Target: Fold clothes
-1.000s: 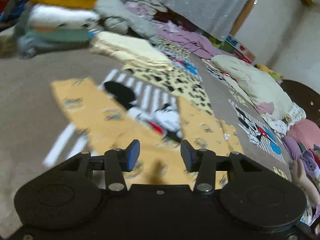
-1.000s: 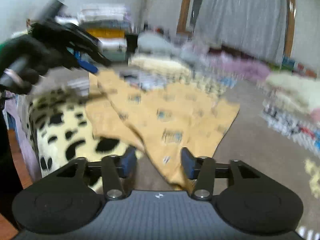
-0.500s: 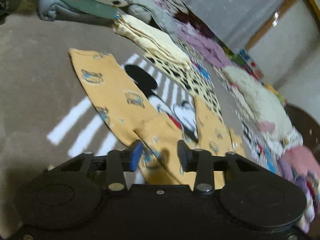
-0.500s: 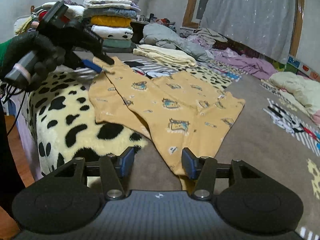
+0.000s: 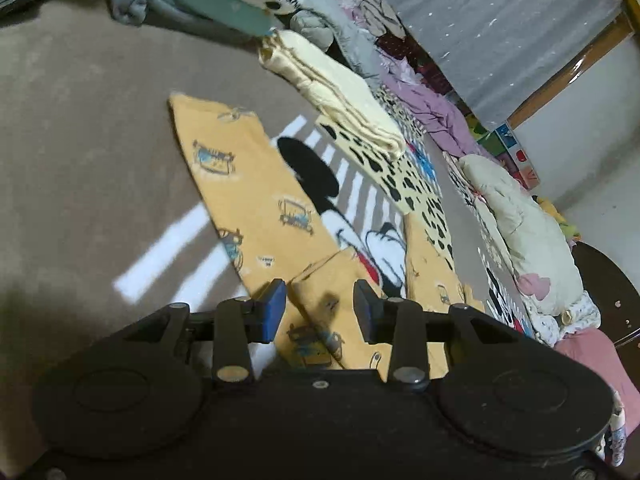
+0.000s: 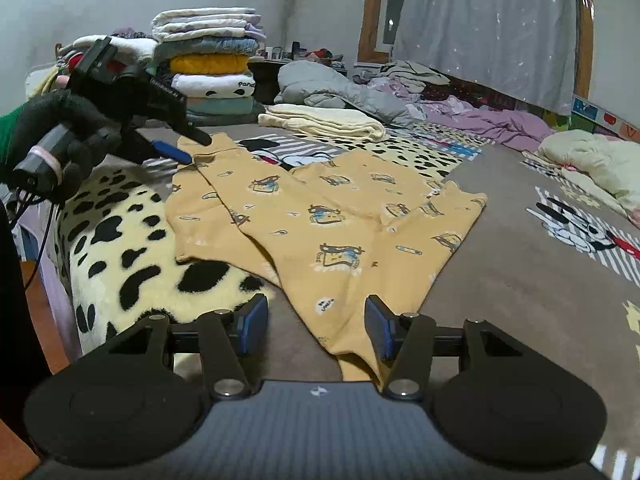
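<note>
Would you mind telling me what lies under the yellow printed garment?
The yellow printed garment lies across a grey cartoon-mouse blanket and, at one edge, a cream cow-spot fleece. The blanket's print beneath the cloth is covered, so nothing else under it can be seen.

We count one yellow garment (image 6: 320,216) spread flat. Two grippers: left gripper (image 6: 188,146), right gripper (image 6: 316,326). One gloved hand (image 6: 60,136). One tall stack of folded clothes (image 6: 210,64), perhaps seven layers, edges blur. One folded cream pile (image 6: 320,120) beside it.
</note>
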The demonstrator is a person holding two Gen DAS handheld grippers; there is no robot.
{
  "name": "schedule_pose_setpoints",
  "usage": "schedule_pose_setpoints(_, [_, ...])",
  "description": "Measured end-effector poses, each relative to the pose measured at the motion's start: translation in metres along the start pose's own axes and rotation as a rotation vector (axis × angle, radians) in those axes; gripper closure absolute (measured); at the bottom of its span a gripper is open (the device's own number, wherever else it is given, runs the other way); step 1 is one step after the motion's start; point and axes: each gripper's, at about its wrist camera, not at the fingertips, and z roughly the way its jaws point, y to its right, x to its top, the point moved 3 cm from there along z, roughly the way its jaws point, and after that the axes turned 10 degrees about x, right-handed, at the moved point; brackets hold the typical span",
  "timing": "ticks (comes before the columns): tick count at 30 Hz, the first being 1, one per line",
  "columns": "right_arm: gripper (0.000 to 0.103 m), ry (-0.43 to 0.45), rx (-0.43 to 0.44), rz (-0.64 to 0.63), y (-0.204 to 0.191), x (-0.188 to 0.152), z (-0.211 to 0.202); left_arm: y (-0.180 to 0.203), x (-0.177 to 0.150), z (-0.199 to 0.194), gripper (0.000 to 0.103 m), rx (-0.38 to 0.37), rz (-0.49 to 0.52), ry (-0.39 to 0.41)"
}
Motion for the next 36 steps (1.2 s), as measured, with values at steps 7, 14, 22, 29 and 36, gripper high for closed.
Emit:
schedule_pose_setpoints(7, [0.049,0.009,0.007,-0.006,-0.001,-0.002,0.000,0.018,-0.005,-0.001,0.096,0.010,0.126,0.046])
schedule_pose_setpoints(14, [0.049,0.019,0.016,-0.036,-0.004,-0.004,-0.001,0.059,-0.007,-0.016,0.099,-0.046,0.253,0.139])
schedule_pose_setpoints(22, [0.047,0.043,0.042,-0.020,0.003,-0.006,-0.005,0.117,-0.002,-0.023,0.099,-0.131,0.240,0.190])
schedule_pose_setpoints(29, [0.046,0.049,0.106,0.026,0.003,-0.009,-0.005,0.164,0.006,0.008,0.099,-0.168,0.161,0.144])
schedule_pose_setpoints(36, [0.047,0.061,0.138,0.082,0.012,-0.012,-0.010,0.221,0.002,0.051,0.099,-0.190,0.155,0.078])
